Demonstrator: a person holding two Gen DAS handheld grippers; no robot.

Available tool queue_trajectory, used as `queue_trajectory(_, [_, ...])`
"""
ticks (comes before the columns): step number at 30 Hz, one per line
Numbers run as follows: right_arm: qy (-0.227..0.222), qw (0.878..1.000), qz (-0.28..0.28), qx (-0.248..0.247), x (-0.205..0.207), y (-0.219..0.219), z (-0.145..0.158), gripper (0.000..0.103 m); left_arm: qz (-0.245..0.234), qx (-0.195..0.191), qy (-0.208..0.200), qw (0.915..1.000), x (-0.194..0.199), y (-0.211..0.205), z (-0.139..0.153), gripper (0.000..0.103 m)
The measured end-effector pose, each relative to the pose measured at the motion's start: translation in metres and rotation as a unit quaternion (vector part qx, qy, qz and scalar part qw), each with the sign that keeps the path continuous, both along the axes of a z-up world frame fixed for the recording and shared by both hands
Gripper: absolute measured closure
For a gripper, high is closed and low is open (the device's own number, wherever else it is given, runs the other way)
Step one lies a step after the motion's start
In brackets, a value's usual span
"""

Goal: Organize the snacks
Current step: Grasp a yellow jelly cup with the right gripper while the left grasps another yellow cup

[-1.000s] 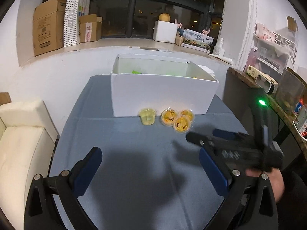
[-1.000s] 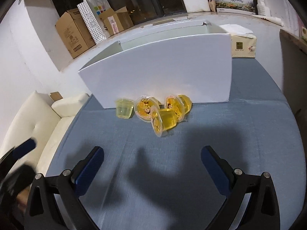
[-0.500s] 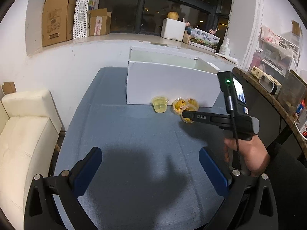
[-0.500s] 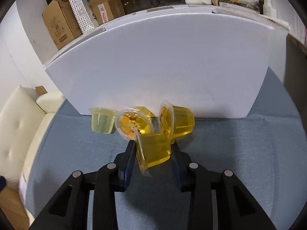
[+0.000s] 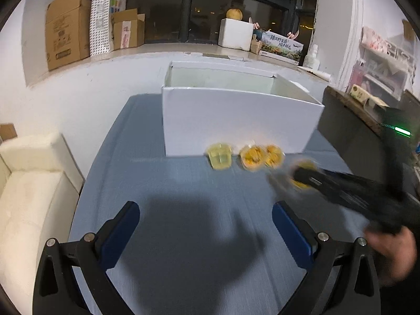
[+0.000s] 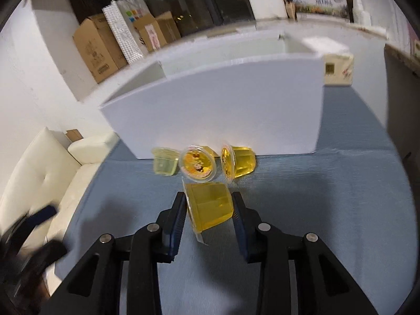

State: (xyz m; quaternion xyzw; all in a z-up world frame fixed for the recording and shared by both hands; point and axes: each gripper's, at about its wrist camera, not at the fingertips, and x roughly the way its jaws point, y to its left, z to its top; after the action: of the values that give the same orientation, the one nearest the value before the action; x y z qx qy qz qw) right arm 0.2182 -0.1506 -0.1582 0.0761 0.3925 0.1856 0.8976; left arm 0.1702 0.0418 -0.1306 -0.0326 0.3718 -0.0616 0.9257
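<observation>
My right gripper [image 6: 208,204] is shut on a yellow jelly cup [image 6: 210,206] and holds it just above the blue table, back from the white box [image 6: 223,110]. It shows blurred in the left wrist view [image 5: 302,177]. Three jelly cups stay by the box's front wall: a pale one [image 6: 164,165], one facing me [image 6: 198,164] and one on its side [image 6: 239,164]. They also show in the left wrist view [image 5: 220,156]. My left gripper [image 5: 206,225] is open and empty over the near table.
The white box [image 5: 236,120] stands open at the table's far side. A cream sofa [image 5: 29,183] is at the left. A tissue box [image 6: 337,69] lies behind the box at the right. A dark shelf [image 5: 367,131] borders the right side.
My right gripper closed on the front jelly cup and has drawn it back from the other cups. My left gripper stays open and has shifted slightly.
</observation>
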Motion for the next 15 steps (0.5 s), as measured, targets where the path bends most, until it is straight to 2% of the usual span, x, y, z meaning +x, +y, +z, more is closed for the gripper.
queue_trajectory(7, [-0.027,1.000,-0.002,0.011,-0.050,-0.022,0.022,0.066,0.010,0.017,0.019,0.9996,0.067,-0.013,-0.021,0.000])
queue_trajectory(15, [-0.029,1.000,-0.008,0.008,-0.070,-0.039,0.025,0.066,0.021,0.026,0.060,0.9976,0.114,-0.022,-0.056,0.000])
